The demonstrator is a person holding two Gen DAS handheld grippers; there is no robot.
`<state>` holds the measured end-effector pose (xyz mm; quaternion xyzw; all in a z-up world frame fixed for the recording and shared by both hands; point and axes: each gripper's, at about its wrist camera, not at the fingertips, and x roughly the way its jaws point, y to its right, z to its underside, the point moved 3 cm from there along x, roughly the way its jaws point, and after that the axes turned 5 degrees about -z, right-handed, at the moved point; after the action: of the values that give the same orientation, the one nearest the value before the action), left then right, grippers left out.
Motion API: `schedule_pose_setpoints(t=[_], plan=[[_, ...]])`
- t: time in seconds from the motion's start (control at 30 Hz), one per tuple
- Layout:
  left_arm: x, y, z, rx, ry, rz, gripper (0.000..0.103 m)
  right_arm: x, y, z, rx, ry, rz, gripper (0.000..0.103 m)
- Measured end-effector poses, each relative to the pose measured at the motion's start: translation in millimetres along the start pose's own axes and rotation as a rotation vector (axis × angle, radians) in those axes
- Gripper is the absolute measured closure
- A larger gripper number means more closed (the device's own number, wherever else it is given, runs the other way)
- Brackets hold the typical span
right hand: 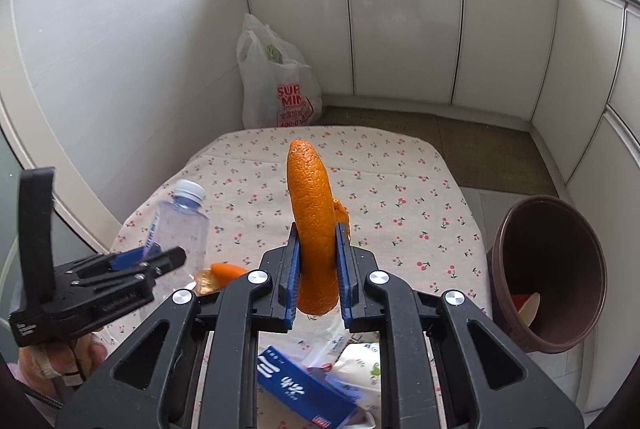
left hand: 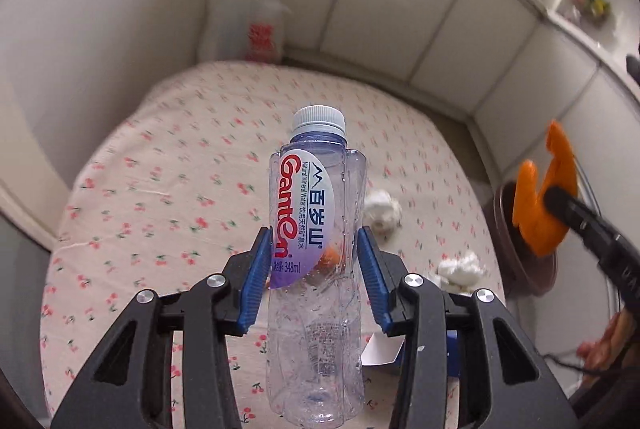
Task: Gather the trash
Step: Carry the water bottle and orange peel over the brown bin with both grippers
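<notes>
In the left wrist view, the left gripper (left hand: 316,269) pinched a bottle (left hand: 316,269) at its middle, with one blue pad on each side of the label. The bottle stood upright between the fingers, cap up, lifted above the table (left hand: 120,189). It looked empty, so I judge it light; the thin clear plastic is smooth and can bend in, so the waist, where the pads sat, seems a good place to hold it. Two tissue wads (left hand: 384,209) lay on the cloth beyond it, well apart from the gripper. At the right edge the right gripper's dark finger held an orange peel (left hand: 536,197) in front of the brown bin (left hand: 520,269).

In the right wrist view, the right gripper (right hand: 318,261) was pressed nearly together on the peel (right hand: 312,221) — the pads clamped its lower part and the long strip stood up above them. A peel is light, soft and a little slippery, so I think a grip low on the thick part is safer than one at the tip. The bin (right hand: 548,277) stood tilted beside the table (right hand: 400,189), to the right of the gripper and near it, its mouth open toward the camera. At the left, the left gripper (right hand: 160,261) carried the bottle (right hand: 180,225), and a smaller peel piece (right hand: 228,271) lay on the cloth below. A blue box (right hand: 304,389) and some wrappers (right hand: 360,357) lay under the gripper — still to collect.
</notes>
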<state>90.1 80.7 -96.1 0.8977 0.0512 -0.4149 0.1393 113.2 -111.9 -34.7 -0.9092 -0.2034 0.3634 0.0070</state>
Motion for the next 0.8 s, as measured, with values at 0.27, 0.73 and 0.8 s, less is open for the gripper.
schedule_pose_setpoints(t=[0.27,0.73,0.8], plan=[[-69,-4,1,-0.116,0.228,0.000,0.059,-34,-11,8,-0.046,0.112,0.014,0.088],[-131,60,-9,-0.066,0.401,0.098,0.059,-89,29,-2,-0.035,0.276,0.146,0.088],[-129,71,-8,-0.052,0.396,0.111,0.059,-94,40,-3,-0.028,0.288,0.168,0.088]])
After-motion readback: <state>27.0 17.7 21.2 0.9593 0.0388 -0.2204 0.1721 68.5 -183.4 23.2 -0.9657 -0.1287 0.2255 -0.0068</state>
